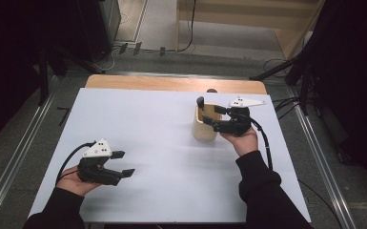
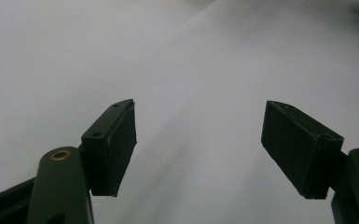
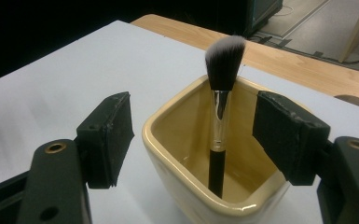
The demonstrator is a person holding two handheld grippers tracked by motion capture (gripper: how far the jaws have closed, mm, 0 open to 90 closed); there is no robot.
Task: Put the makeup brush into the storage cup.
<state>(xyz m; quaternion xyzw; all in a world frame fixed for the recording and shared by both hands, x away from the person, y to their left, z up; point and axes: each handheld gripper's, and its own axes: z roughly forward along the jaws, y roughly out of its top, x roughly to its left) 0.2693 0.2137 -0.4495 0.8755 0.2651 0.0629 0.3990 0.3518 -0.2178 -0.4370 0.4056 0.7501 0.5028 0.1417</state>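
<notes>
Resting at about 8 o'clock on the white worktop [image 1: 162,157], the left tongs [image 1: 126,163] lie low in the person's left hand [image 1: 71,181], tips aimed toward 3 o'clock. In the left gripper view the left tongs [image 2: 198,149] have their jaws wide apart, with bare white surface between the pads and nothing gripped.

Toward 2 o'clock on the worktop stands a cream cup [image 1: 205,124], square-mouthed and upright. A makeup brush [image 1: 200,104] stands inside it, its long axis close to vertical: the black handle is down in the cup and the bristle head points up, clear of the rim. In the right gripper view the cup [image 3: 186,186] sits just ahead of the jaws, and the brush [image 3: 220,116] leans slightly against the far wall, the silver collar between the black handle and the dark, white-tipped bristles.

At the cup's 3 o'clock side, the right tongs [image 1: 213,116] are held by the right hand [image 1: 243,140], tips pointing toward 9 o'clock at the cup's rim. The right tongs [image 3: 193,135] stand apart, one jaw on either side of the cup's near corner; neither pad presses on the cup or the brush.
</notes>
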